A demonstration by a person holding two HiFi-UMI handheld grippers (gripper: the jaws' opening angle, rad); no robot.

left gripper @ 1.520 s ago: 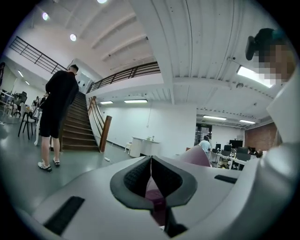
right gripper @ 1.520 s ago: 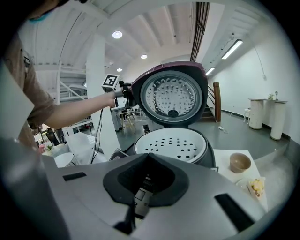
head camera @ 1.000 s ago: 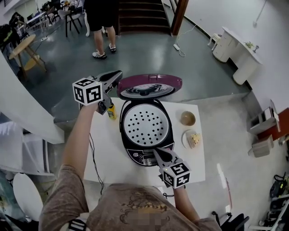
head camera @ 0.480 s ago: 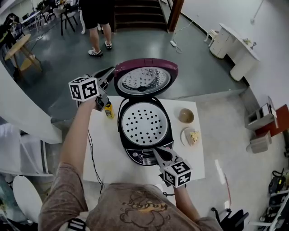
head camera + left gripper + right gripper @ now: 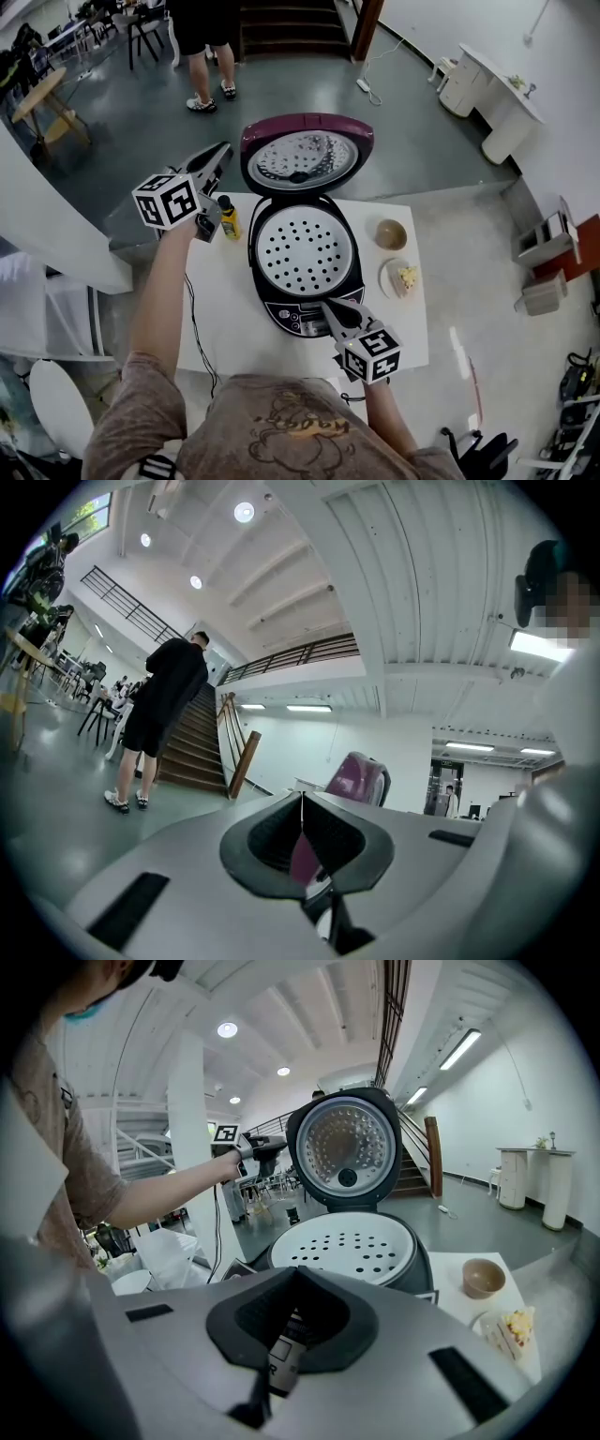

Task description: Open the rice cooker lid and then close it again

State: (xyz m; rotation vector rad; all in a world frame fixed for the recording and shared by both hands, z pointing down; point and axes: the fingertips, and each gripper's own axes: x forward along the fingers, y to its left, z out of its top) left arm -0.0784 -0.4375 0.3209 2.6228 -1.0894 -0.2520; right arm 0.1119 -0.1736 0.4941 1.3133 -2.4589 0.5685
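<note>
- Lid point(image 5: 305, 155) stands upright on rear hinge of rice cooker point(image 5: 291, 321), inner face toward us; cooker sits mid white table point(image 5: 220, 309).
- Left gripper point(image 5: 219, 155): jaws together, empty, pointing level, just beside lid's left edge; we cannot tell if touching. Lid lies to its right.
- Right gripper point(image 5: 331, 309): jaws together, nothing held, tip at cooker's front, well apart from lid.
- We judge left nearer; hinge line runs left-right, so closing means swinging lid top toward us and down.
</note>
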